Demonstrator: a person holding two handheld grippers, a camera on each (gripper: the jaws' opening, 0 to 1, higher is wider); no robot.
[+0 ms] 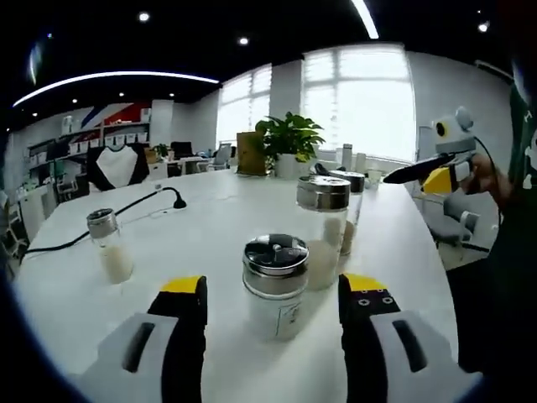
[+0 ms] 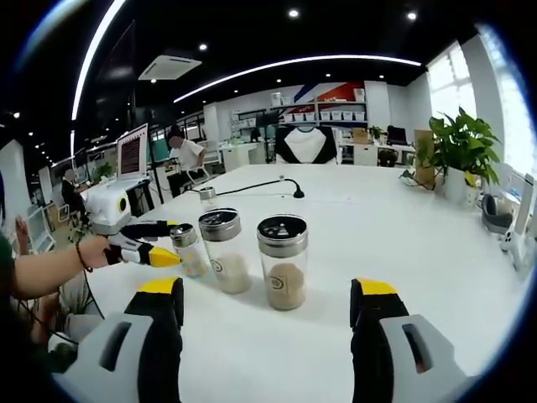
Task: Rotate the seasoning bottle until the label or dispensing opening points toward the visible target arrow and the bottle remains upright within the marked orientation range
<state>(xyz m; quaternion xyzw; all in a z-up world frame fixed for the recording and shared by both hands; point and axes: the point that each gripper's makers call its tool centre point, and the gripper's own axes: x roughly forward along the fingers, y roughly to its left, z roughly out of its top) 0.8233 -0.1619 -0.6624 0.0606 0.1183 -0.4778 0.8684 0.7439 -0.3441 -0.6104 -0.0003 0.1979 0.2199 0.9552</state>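
In the left gripper view, the left gripper (image 1: 273, 304) pointed forward over a white table (image 1: 210, 218), its two black, yellow-tipped jaws set wide apart with nothing clamped. Between the jaw tips, touching neither, stood a clear glass seasoning bottle with a chrome lid (image 1: 275, 286), upright and filled with white powder. A small mark showed low on its glass, too blurred to read. Behind it stood a taller clear shaker with pale grains (image 1: 323, 227) and, just beyond, a third glass shaker (image 1: 349, 208). A small lone shaker (image 1: 108, 243) stood well apart beside a black cable (image 1: 101, 225). A leafy green potted plant (image 1: 289, 143) sat at the far edge.

In the right gripper view, the right gripper (image 2: 267, 312) hovered with its jaws likewise apart and empty. A person's outstretched hand (image 2: 96, 251) held the left gripper level, near the three shakers in a row. Round label marks on two jars could not be read.
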